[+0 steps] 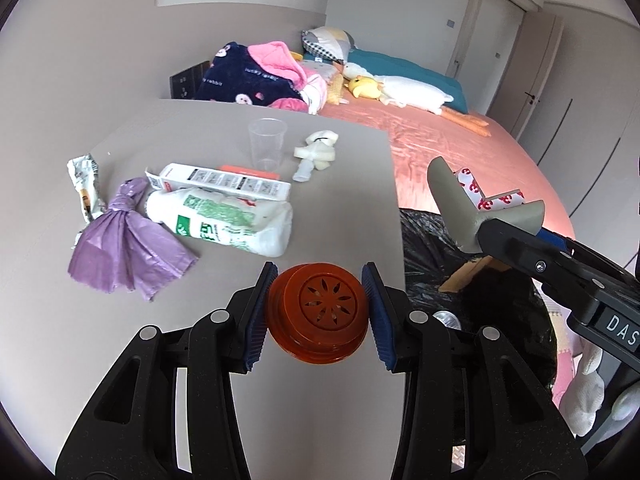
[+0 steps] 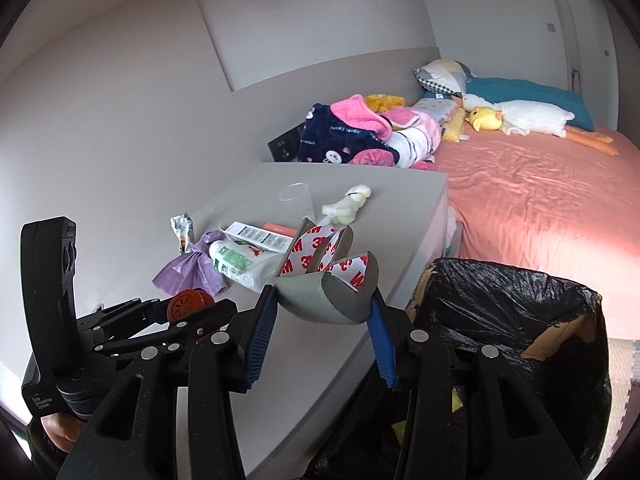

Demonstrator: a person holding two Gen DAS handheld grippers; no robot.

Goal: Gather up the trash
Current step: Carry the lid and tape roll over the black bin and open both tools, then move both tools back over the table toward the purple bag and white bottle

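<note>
My left gripper (image 1: 320,312) is shut on a round orange vented lid (image 1: 318,316), held just above the grey table (image 1: 340,184); the lid also shows in the right wrist view (image 2: 186,306). My right gripper (image 2: 322,320) is shut on a grey foam corner guard with 3M backing (image 2: 328,280), held near the table's right edge beside the black-lined trash bin (image 2: 512,320). In the left wrist view the guard (image 1: 464,204) hangs over the bin (image 1: 436,248). On the table lie a purple bag (image 1: 124,240), a white pouch (image 1: 224,216), a white box (image 1: 224,182), a clear cup (image 1: 267,144), a crumpled wrapper (image 1: 84,184) and a white wad (image 1: 318,152).
A bed with a pink sheet (image 1: 460,148) runs past the table's right side, with blankets (image 1: 256,76) and plush toys (image 1: 400,92) at its head. A grey wall borders the table's left. Doors stand at the far right.
</note>
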